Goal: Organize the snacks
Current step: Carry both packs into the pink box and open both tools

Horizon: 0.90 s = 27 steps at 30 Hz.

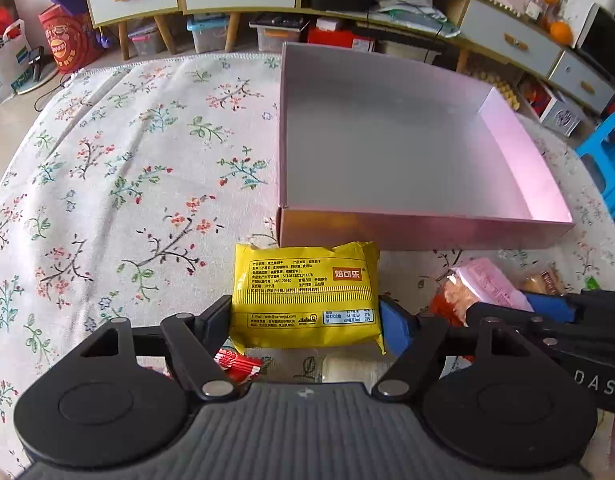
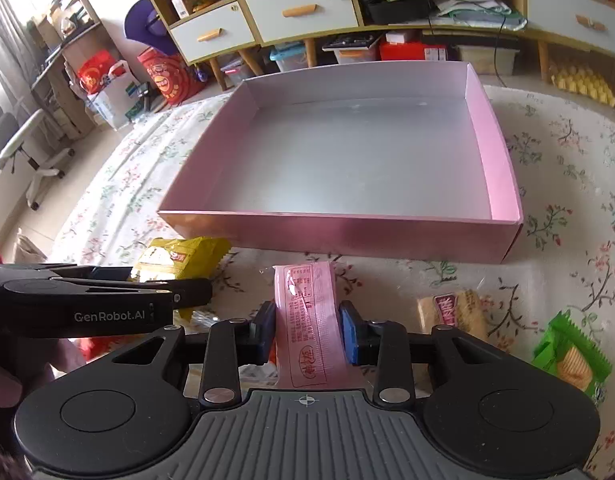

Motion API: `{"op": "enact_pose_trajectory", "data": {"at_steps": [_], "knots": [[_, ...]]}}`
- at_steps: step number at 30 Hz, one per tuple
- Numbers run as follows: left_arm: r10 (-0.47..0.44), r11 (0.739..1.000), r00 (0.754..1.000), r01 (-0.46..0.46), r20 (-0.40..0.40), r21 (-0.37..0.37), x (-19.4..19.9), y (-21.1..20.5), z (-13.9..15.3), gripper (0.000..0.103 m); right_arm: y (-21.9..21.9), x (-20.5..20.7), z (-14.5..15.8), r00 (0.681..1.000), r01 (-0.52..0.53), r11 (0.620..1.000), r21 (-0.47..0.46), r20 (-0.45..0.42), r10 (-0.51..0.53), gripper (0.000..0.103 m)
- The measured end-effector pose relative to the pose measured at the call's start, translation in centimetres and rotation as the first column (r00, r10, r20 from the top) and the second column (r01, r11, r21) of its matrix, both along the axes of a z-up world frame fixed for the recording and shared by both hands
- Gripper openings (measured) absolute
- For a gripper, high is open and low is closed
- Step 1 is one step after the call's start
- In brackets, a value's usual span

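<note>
2 clamped grippers: left gripper [image 1: 307, 316] on yellow packet [image 1: 305, 296], right gripper [image 2: 307, 332] on seemingly wafer-filled pink packet [image 2: 311, 320].

On the yellow snack packet [image 1: 307, 300] we read the red brand patch "焙可乐", a line with "GB/T 20980" and "E-mail: web@cn-weijia.com"; the rest of its small print is too fine for us. The side of the left hand-held gripper [image 2: 119, 312] carries "GenRobot.AI" in white. On the right hand-held gripper [image 1: 595, 384] we make out only "DAS". The pink packet [image 2: 309, 320] bears red Chinese print that we cannot read.
</note>
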<state>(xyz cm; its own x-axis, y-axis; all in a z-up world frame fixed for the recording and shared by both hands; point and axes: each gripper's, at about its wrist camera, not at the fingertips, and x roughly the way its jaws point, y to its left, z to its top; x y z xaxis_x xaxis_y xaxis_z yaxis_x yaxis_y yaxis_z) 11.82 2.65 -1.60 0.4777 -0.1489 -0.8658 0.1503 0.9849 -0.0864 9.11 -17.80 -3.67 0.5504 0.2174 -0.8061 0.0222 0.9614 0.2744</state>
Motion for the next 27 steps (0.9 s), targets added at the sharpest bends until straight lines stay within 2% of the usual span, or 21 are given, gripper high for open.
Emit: {"op": "enact_pose_trajectory", "data": {"at_steps": [10, 15, 20, 25, 27], "knots": [[0.039, 0.993, 0.999, -0.035, 0.032, -0.113, -1.6, 3.4, 3.1, 0.071, -1.6, -0.7, 3.5, 0.997, 0.041, 0.99, 0.137, 0.057, -0.05, 0.033], [0.043, 0.984, 0.993, -0.024, 0.106, -0.175, -1.4, 3.8, 4.9, 0.071, -2.7, -0.5, 4.6, 0.991, 0.081, 0.985, 0.152, 0.092, -0.096, 0.033], [0.018, 0.967, 0.983, 0.028, 0.182, -0.251, 0.4, 1.6, 5.2, 0.071, -4.3, 0.4, 5.5, 0.978, 0.148, 0.976, 0.159, 0.12, -0.167, 0.033], [-0.061, 0.969, 0.959, 0.124, 0.277, -0.213, 1.9, -2.1, 3.9, 0.071, -5.9, 2.0, 5.7, 0.962, 0.181, 0.974, 0.139, 0.178, -0.205, 0.033], [-0.073, 0.974, 0.959, 0.128, 0.275, -0.186, 2.5, -3.3, 2.4, 0.071, -6.6, 2.6, 5.1, 0.956, 0.198, 0.973, 0.118, 0.195, -0.219, 0.033]]}}
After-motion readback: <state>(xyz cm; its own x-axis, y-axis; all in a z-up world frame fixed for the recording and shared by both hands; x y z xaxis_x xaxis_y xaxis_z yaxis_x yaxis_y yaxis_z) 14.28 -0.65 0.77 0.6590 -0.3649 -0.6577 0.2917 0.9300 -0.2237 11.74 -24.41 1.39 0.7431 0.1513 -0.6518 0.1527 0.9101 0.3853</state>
